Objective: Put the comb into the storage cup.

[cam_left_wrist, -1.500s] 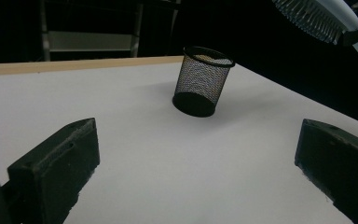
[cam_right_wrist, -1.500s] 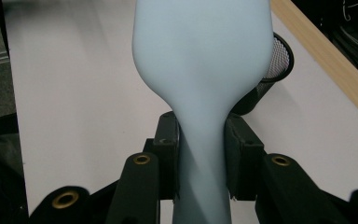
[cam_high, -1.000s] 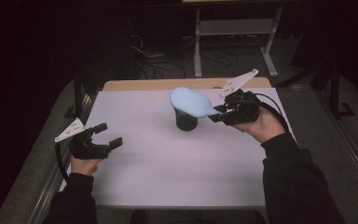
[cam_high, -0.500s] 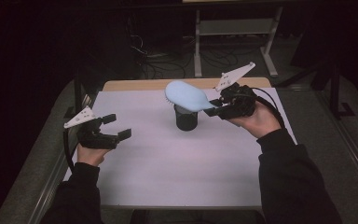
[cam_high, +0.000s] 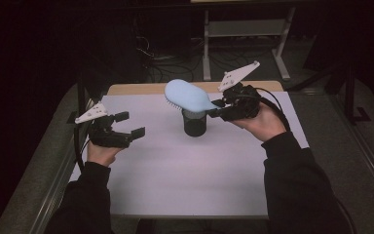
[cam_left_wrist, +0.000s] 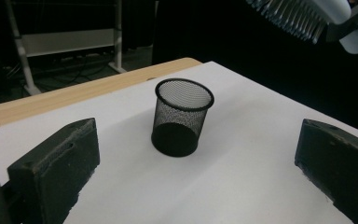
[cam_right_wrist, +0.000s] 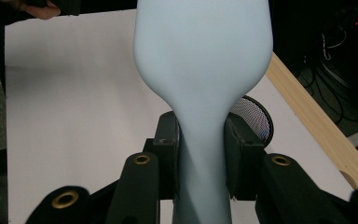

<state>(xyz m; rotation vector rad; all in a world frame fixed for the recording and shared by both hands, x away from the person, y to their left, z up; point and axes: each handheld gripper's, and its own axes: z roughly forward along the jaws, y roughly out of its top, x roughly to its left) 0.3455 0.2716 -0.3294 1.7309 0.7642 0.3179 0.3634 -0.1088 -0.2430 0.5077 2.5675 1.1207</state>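
A pale blue hairbrush [cam_high: 187, 96] hangs in the air above a black mesh cup [cam_high: 194, 122], bristles facing down and away. My right gripper [cam_high: 216, 108] is shut on its handle [cam_right_wrist: 200, 154], the pads pressing both sides. The brush head [cam_right_wrist: 203, 42] rises ahead of the jaws, with the mesh cup's rim [cam_right_wrist: 255, 122] just behind it. My left gripper [cam_high: 132, 126] stands open at the table's left, raised off the surface, with nothing between its jaws. It faces the mesh cup [cam_left_wrist: 181, 116], which stands upright, and the brush's bristles [cam_left_wrist: 291, 16] show at the top right.
A white sheet [cam_high: 199, 180] covers the table, with a wooden strip [cam_high: 136, 89] along the far edge. A metal rack [cam_high: 246, 29] and cables stand in the dark behind the table. A grey rail [cam_high: 53, 195] runs along the left side.
My left gripper has risen and moved right, toward the cup. The right gripper has shifted the brush a little left, its head now over the cup.
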